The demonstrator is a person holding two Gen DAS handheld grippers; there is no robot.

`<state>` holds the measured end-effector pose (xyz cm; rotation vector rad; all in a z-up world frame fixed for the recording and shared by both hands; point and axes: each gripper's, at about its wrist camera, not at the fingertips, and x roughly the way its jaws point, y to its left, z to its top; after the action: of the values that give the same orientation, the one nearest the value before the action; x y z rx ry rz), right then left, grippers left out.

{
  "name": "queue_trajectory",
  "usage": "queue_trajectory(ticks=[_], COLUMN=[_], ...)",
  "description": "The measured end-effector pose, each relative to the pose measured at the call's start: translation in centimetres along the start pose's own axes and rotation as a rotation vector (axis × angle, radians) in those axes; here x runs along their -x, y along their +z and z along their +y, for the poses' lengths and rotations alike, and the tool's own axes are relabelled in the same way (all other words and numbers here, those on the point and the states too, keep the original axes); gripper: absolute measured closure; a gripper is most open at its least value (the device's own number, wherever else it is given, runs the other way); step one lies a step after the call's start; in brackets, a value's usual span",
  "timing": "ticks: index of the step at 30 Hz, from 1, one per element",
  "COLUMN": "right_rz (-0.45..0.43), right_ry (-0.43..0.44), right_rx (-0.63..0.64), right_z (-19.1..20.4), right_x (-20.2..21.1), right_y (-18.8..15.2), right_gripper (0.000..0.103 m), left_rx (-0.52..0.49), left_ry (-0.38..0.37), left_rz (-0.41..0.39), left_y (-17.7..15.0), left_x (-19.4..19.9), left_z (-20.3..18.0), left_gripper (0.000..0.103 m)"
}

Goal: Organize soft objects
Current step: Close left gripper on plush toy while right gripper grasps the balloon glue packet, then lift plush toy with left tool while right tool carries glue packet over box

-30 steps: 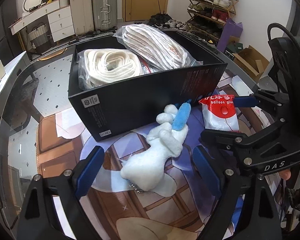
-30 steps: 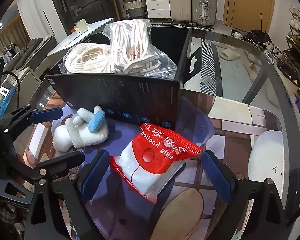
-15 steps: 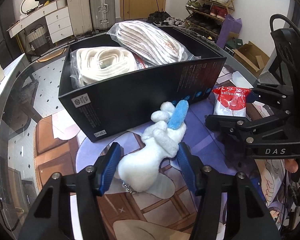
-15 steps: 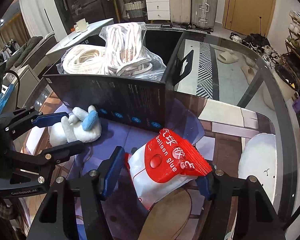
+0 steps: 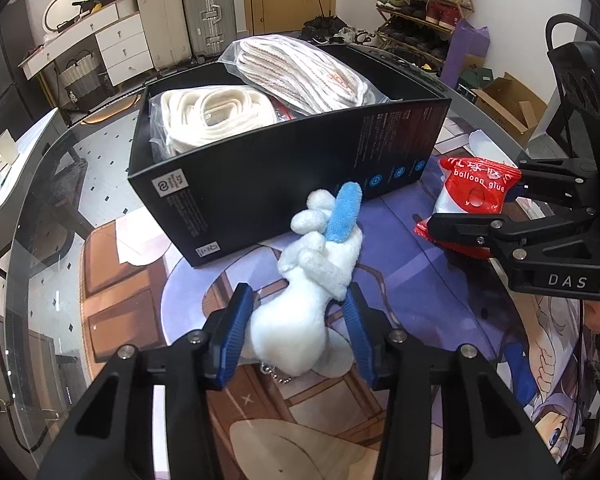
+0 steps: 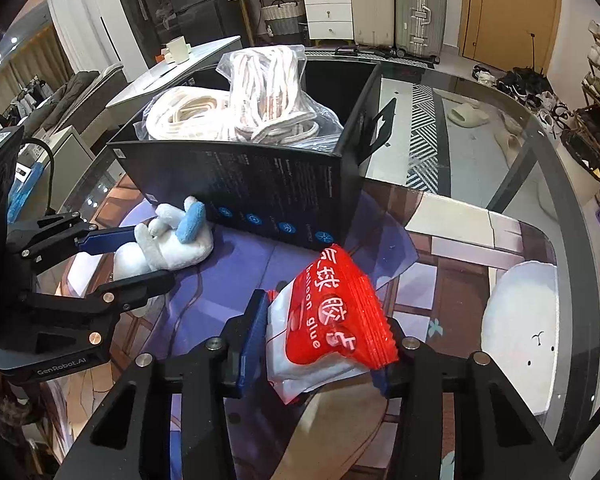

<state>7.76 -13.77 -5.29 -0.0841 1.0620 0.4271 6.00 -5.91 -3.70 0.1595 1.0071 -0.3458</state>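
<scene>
A white plush toy (image 5: 312, 292) with a blue ear lies on the printed mat in front of the black box (image 5: 300, 184). My left gripper (image 5: 298, 332) is shut on the toy's round body; it also shows in the right wrist view (image 6: 140, 256). My right gripper (image 6: 320, 344) is shut on a red and white "balloon glue" packet (image 6: 332, 320) and holds it tilted just above the mat; the packet also shows in the left wrist view (image 5: 474, 196). The box holds two bagged bundles of white rope (image 5: 208, 112).
The box stands on a glass table (image 6: 480, 152) with a purple printed mat (image 5: 420, 280). A white round patch (image 6: 520, 332) shows on the mat at the right. Suitcases, drawers and a shoe rack stand in the room behind.
Both grippers have closed: the left on the plush toy, the right on the balloon glue packet. The packet has tilted and lifted a little off the mat.
</scene>
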Motion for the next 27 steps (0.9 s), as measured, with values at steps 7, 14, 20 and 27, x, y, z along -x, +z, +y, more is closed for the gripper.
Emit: queue_trajectory(ticks=[7,14,20,27], right_rz=[-0.009,-0.014,-0.036,-0.077], right_ry=[0.038,0.057,0.079,0.078], right_rx=[0.005,0.007,-0.002,0.013], right_z=[0.4,0.5,0.1,0.5], right_x=[0.8,1.4,2.7,4.7], right_y=[-0.4,-0.5,-0.6,-0.5], right_gripper=[0.081,0.082,0.082,0.082], left_rx=[0.051,0.051,0.044,0.056], left_ry=[-0.002,-0.006,0.006,0.006], left_rz=[0.009,0.007,-0.015,-0.052], left_y=[-0.5,-1.0,-1.0,-1.0], left_x=[0.4,0.8,1.8,3.9], left_z=[0.6,0.2,-0.1,-0.2], left_gripper=[0.072,0.072,0.072,0.072])
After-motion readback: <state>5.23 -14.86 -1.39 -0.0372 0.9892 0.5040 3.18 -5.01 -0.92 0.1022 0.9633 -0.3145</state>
